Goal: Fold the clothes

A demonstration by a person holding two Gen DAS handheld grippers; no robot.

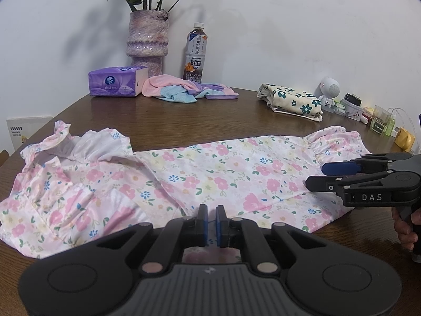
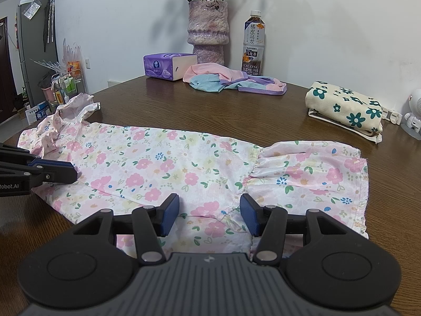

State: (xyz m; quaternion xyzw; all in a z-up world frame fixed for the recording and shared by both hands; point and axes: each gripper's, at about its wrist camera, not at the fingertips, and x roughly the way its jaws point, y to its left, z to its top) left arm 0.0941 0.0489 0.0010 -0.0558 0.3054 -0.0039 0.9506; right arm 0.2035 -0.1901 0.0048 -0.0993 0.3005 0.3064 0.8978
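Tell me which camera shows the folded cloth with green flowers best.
The right wrist view: the folded cloth is larger there, and its layered edges show clearly. In the left wrist view the same cloth sits farther back and looks smaller.

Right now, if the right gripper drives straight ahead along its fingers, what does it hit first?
Probably the floral dress: the right gripper is open low over its near edge, with fabric between the fingers. Beyond lies bare table, then the pastel garment. Depth is unclear.
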